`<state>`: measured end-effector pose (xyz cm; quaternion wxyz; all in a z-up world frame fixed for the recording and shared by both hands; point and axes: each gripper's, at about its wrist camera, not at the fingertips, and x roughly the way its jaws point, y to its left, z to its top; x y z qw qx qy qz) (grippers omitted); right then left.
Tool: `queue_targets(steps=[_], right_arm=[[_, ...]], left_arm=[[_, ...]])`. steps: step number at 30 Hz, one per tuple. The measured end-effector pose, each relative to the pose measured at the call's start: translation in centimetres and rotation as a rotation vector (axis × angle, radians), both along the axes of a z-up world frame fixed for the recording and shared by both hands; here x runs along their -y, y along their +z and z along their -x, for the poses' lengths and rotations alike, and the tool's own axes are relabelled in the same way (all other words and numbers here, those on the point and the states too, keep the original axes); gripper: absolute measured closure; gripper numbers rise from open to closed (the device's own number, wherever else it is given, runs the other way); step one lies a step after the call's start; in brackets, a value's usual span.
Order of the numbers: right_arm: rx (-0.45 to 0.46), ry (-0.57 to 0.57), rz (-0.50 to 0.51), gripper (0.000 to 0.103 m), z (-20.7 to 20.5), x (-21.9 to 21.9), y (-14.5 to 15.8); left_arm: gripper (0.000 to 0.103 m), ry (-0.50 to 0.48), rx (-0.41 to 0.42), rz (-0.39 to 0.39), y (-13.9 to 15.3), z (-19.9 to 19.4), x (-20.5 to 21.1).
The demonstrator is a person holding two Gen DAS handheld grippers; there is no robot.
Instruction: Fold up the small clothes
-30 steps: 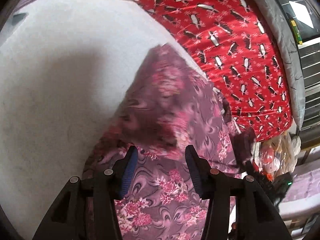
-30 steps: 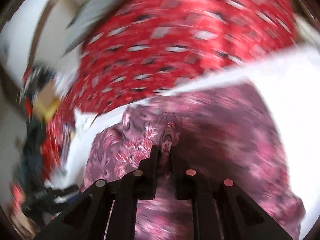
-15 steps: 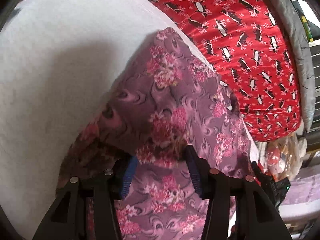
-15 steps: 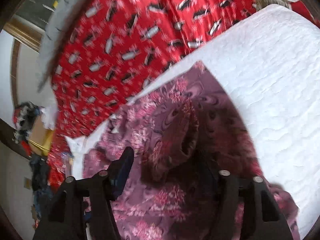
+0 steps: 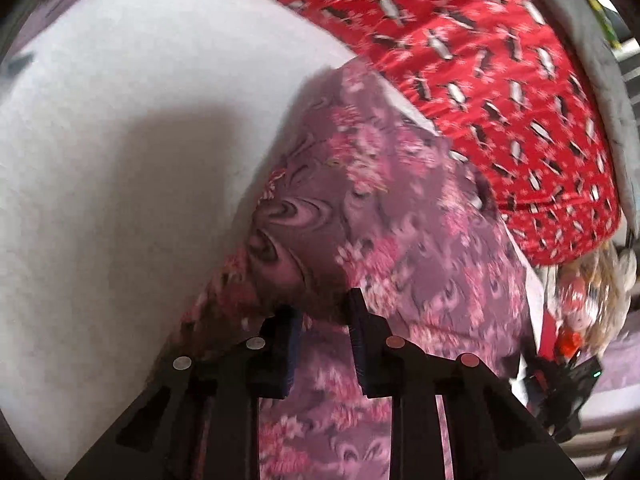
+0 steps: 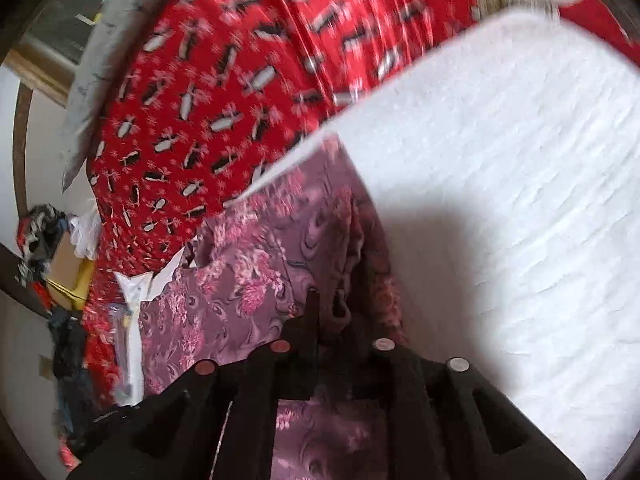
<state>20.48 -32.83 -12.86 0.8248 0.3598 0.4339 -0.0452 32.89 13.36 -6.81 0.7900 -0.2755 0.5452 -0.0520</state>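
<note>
A purple garment with pink flowers (image 5: 380, 216) lies on the white quilted surface (image 5: 120, 160); it also shows in the right wrist view (image 6: 256, 280). My left gripper (image 5: 322, 320) has narrowed its jaws around a fold of the garment's edge. My right gripper (image 6: 332, 320) is shut on a bunched fold of the same garment, with cloth pinched between the fingers. The garment's near part is hidden under both grippers.
A red blanket with a penguin print (image 5: 500, 80) lies behind the garment, also in the right wrist view (image 6: 224, 80). Cluttered bags and boxes (image 6: 60, 248) stand at the left; a bag of items (image 5: 592, 300) sits at the right.
Both grippers were open half a second ago. The left jaws have closed in on the garment's fold and the right jaws have shut on a bunch of cloth.
</note>
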Motion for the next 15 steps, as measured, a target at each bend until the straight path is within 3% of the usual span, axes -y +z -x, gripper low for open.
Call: queue_targets(steps=[2, 4, 7, 8, 9, 11, 15], right_arm=[[0.089, 0.008, 0.034, 0.089, 1.0, -0.1, 2.4], [0.12, 0.027, 0.052, 0.089, 1.8, -0.4, 3.2], [0.014, 0.106, 0.046, 0.089, 0.9, -1.5, 1.4], [-0.106, 0.146, 0.028, 0.089, 0.4, -2.0, -0.6], [-0.16, 0.16, 0.021, 0.093, 0.3, -2.1, -1.6], [-0.134, 0.16, 0.012, 0.094, 1.0, -2.0, -1.6], [-0.214, 0.234, 0.038, 0.088, 1.8, -2.4, -0.6]], left_arm=[[0.08, -0.037, 0.06, -0.054, 1.6, 0.8, 1.3], [0.078, -0.066, 0.091, -0.122, 2.1, 1.1, 2.9], [0.078, -0.121, 0.041, -0.207, 0.5, 1.3, 5.3], [0.078, -0.132, 0.013, -0.215, -0.1, 1.2, 5.9], [0.078, -0.143, -0.011, -0.229, -0.8, 1.4, 6.5], [0.078, -0.154, 0.028, -0.291, -0.4, 2.0, 7.6], [0.078, -0.189, 0.029, -0.328, 0.6, 3.1, 9.2]])
